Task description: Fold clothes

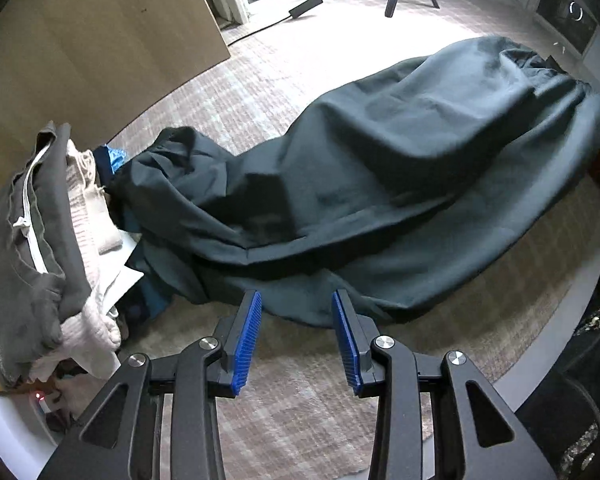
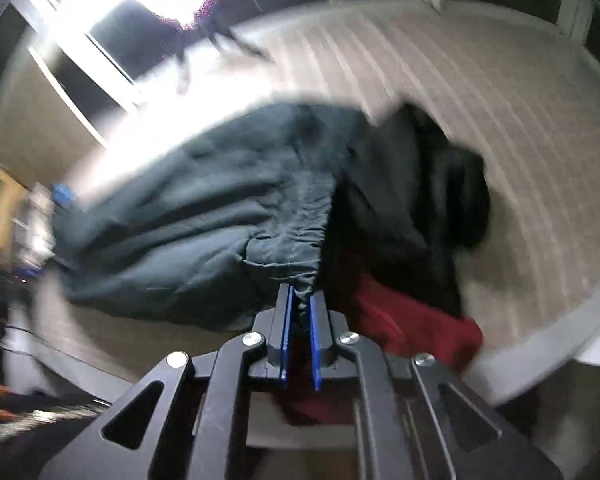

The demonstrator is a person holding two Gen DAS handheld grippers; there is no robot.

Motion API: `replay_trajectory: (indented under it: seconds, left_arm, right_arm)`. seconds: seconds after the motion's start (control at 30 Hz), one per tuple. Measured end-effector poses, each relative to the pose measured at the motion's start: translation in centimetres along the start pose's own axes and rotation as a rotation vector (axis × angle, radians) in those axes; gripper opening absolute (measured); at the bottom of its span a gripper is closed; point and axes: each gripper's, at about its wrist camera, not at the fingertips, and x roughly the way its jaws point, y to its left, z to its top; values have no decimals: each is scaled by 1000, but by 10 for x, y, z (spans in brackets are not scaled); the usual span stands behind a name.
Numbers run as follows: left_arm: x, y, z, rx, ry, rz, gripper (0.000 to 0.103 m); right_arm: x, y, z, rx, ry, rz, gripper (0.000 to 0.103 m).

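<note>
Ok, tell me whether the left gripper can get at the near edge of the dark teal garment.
Probably yes: the left gripper is open, and the dark teal garment has its near edge right ahead with nothing between.

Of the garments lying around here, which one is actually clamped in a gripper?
The dark teal garment: the right gripper pinches its gathered edge. The red garment and black garment beside it lie free; the left gripper is open.

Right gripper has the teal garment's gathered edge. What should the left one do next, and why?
Probably ease the left gripper forward and close on the teal garment's near hem. Its jaws stand open and empty just short of that edge, while the right gripper is shut on the gathered end, so a second hold would let the cloth be spread.
</note>
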Motion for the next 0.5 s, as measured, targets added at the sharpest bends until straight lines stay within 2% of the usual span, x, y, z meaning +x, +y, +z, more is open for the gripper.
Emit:
replay_trajectory:
  seconds: [0.07, 0.13, 0.2, 0.3, 0.4, 0.5]
  left_arm:
    - [0, 4, -5, -19, -3, -1, 36]
    - [0, 11, -13, -39, 4, 11, 42]
    - [-1, 21, -24, -71, 18, 30, 42]
    - [-6, 37, -43, -133, 18, 40, 42]
    - [-7, 48, -53, -169, 2, 27, 43]
    - [2, 51, -51, -180, 1, 9, 43]
  right_arm:
    - [11, 2, -3, 21, 7, -3, 7]
    - [12, 3, -3, 44, -17, 18, 6]
    - [-4, 2, 3, 60, -71, 20, 6]
    - [-56, -19, 13, 127, -202, -38, 6]
    - [-58, -20, 20, 127, -183, -130, 7]
    - [-58, -20, 28, 127, -161, -223, 14]
